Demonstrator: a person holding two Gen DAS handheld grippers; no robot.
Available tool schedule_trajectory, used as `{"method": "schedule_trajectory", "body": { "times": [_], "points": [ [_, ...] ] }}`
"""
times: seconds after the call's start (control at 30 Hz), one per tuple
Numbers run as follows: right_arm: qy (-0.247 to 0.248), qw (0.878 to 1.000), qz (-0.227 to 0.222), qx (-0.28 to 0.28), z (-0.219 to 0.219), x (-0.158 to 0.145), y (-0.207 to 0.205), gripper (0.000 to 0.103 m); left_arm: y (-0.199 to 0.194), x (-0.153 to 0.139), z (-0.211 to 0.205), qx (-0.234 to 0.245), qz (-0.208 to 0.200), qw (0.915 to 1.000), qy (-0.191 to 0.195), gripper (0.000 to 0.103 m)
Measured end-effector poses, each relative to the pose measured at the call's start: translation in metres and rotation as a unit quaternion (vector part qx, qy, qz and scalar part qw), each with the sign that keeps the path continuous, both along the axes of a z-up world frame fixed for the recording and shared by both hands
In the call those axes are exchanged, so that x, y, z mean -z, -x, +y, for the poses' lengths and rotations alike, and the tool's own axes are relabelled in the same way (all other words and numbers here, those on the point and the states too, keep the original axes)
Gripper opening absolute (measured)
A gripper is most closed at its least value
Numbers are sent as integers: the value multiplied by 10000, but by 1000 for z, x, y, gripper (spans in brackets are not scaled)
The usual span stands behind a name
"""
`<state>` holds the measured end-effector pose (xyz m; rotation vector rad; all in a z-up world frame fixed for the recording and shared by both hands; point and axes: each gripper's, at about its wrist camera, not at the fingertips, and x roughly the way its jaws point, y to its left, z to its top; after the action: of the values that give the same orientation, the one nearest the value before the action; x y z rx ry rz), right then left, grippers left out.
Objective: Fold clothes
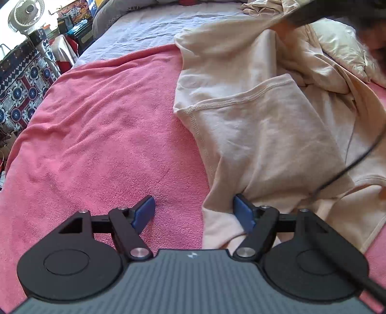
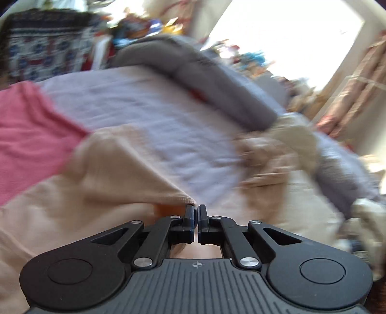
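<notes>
- Where the left wrist view looks down, a bed carries a pink towel (image 1: pixel 96 135) spread over a pale lilac sheet (image 1: pixel 149 26); a white fan (image 1: pixel 26 14) and a patterned cloth (image 1: pixel 21 91) stand at the room's edge.
- A beige garment (image 1: pixel 260 116) lies crumpled on the towel, with stitched hems showing and one fold reaching the sheet.
- The left gripper (image 1: pixel 195 212) stands spread over the towel; the garment's edge lies between the jaws, touching the right blue pad (image 1: pixel 243 212), while the left pad sits on bare towel.
- Only the right wrist view, which is blurred, shows the right gripper (image 2: pixel 196 212) pressed together, pinching the garment's hem corner (image 2: pixel 188 201), the fabric drawn taut.
- That view alone shows a grey pillow (image 2: pixel 217 89) and a bright window (image 2: pixel 284 36).
</notes>
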<state>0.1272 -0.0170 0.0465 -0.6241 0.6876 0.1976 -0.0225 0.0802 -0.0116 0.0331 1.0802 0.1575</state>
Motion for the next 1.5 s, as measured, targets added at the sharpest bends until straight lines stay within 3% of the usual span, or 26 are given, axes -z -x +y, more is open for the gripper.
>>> {"method": "schedule_trajectory", "body": {
  "times": [0.1, 0.2, 0.37, 0.47, 0.5, 0.53, 0.57, 0.63, 0.67, 0.77, 0.87, 0.93, 1.03, 1.07, 1.13, 1.2, 1.23, 1.27, 1.3, 1.4, 1.5],
  "points": [
    [62, 9950, -363, 923, -75, -21, -11, 4, -2, 0, -1, 22, 37, 10000, -61, 78],
    [515, 9785, -537, 1926, -150, -28, -5, 4, -5, 0, 1, 81, 96, 9999, -99, 82],
    [1006, 9237, -159, 3694, -262, -2, 34, 4, -14, 2, 10, 196, 225, 9995, -110, 96],
    [1378, 8975, 529, 4155, -300, 35, 61, 13, -16, 0, 11, 406, 264, 9987, -173, 97],
    [1207, 8987, 641, 4167, -306, 35, 78, 18, -17, -2, 10, 477, 264, 9982, -268, 96],
    [883, 9076, 738, 4038, -302, 35, 92, 30, -17, -4, 9, 546, 259, 9974, -382, 96],
    [466, 9208, 865, 3776, -294, 34, 102, 44, -16, -7, 6, 600, 239, 9964, -558, 96],
    [-384, 9427, 1228, 3080, -270, 33, 117, 58, -14, -12, 2, 630, 197, 9936, -919, 92],
    [-814, 9472, 1495, 2716, -254, 36, 121, 63, -13, -15, 1, 607, 164, 9924, -1061, 90],
    [-1804, 9395, 2288, 1801, -197, 60, 131, 79, -10, -31, 1, 605, 38, 9919, -1113, 85],
    [-1863, 9345, 2571, 1612, -143, 90, 136, 83, 0, -49, -8, 1016, -126, 9916, -790, 88],
    [-1728, 9385, 2500, 1638, -124, 104, 132, 79, 7, -48, -20, 1395, -49, 9873, -762, 90],
    [-1704, 9404, 2401, 1704, -113, 98, 125, 6, 11, -24, -40, 1745, 171, 9773, -1185, 91],
    [-1685, 9416, 2363, 1710, -116, 91, 123, 6, 11, -14, -45, 1795, 243, 9745, -1324, 90],
    [-1745, 9438, 2199, 1742, -124, 68, 127, 6, 8, -3, -45, 1647, 329, 9771, -1305, 86],
    [-1722, 9479, 2026, 1752, -138, 42, 140, 6, 5, -8, -38, 1423, 326, 9856, -857, 51],
    [-1719, 9491, 1972, 1755, -144, 30, 146, 5, 5, -11, -36, 1328, 320, 9881, -702, 43],
    [-1739, 9481, 2002, 1756, -152, 21, 154, 4, 7, -14, -36, 1295, 300, 9882, -765, 23],
    [-1739, 9471, 2058, 1744, -160, 15, 158, 4, 9, -18, -37, 1270, 276, 9880, -839, 13],
    [-1375, 9442, 2545, 1574, -166, 20, 174, 3, 22, -22, -32, 1202, 418, 9875, -926, 12],
    [-959, 9196, 3366, 1782, -170, 49, 199, 3, 38, -10, -21, 1171, 899, 9839, -1010, 12]
  ]
}}
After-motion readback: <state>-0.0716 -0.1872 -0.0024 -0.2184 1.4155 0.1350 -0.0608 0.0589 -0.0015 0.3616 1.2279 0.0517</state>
